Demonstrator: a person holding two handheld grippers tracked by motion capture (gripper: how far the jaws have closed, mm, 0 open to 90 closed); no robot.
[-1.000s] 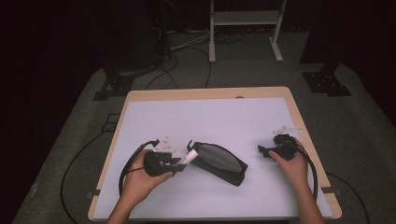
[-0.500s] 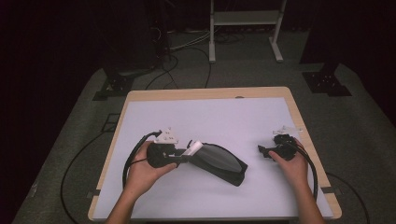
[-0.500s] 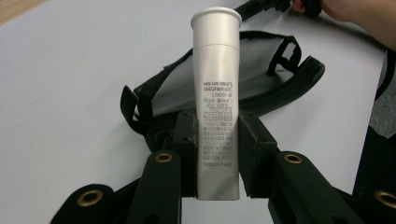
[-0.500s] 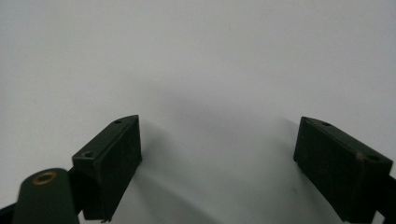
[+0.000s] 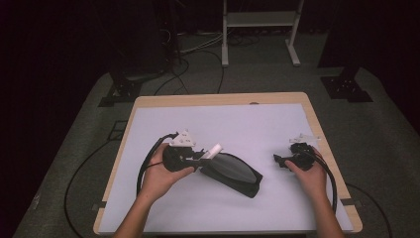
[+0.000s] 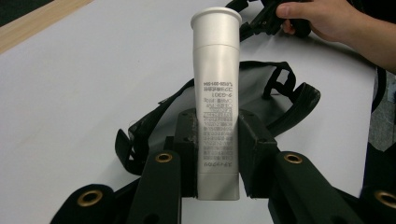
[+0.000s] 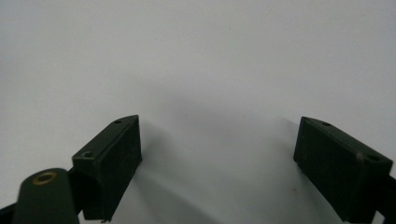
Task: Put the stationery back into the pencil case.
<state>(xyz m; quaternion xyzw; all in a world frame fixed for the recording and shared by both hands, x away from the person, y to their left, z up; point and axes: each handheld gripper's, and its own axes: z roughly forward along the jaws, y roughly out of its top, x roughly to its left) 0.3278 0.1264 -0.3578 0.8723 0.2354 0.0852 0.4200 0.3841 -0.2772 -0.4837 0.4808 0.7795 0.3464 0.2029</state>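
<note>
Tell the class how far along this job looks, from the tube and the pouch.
Done: the left gripper has the white tube clamped. In hand: the tube sits over the black pouch, not inside it. Left: probably putting it in. The right gripper is open over the bare table.

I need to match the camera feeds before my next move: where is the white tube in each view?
High view: white tube left of centre, in the left gripper, over the black pouch.
Left gripper view: tube centre, upright between the jaws.
Right gripper view: not in it; open jaws over the white table.
Shared landmark: the white table.
</note>
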